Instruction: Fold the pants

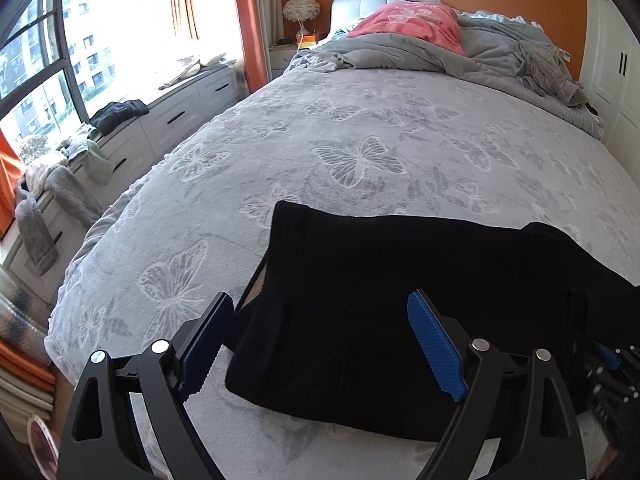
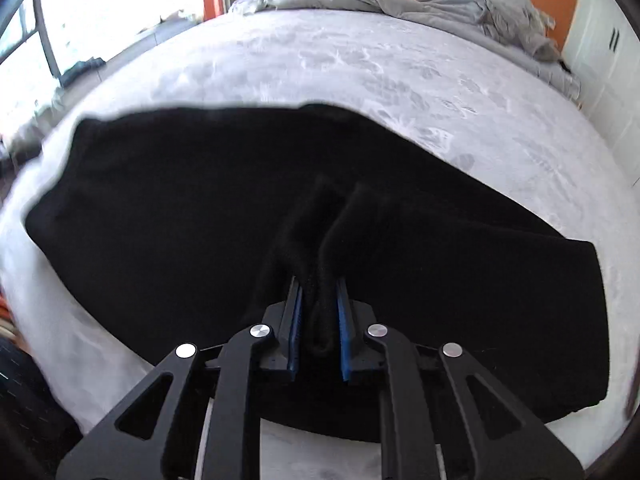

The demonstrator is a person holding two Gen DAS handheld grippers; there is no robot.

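I count one pair of black pants point(image 1: 360, 300) on one bed point(image 1: 360, 140), two grippers point(image 1: 320, 344) point(image 2: 319, 312), one pink pillow point(image 1: 412, 20), one bedside lamp point(image 1: 301, 10), and one rumpled grey quilt point(image 1: 500, 48).

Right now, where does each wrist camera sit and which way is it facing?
Left wrist: low over the bed's near edge, facing the headboard; its own open left gripper frames the black pants on the butterfly blanket.
Right wrist: over the same near edge, also facing the headboard; its right gripper is clamped on a bunched fold of pants.
Shared: pants, blanket, pink pillow, grey duvet.
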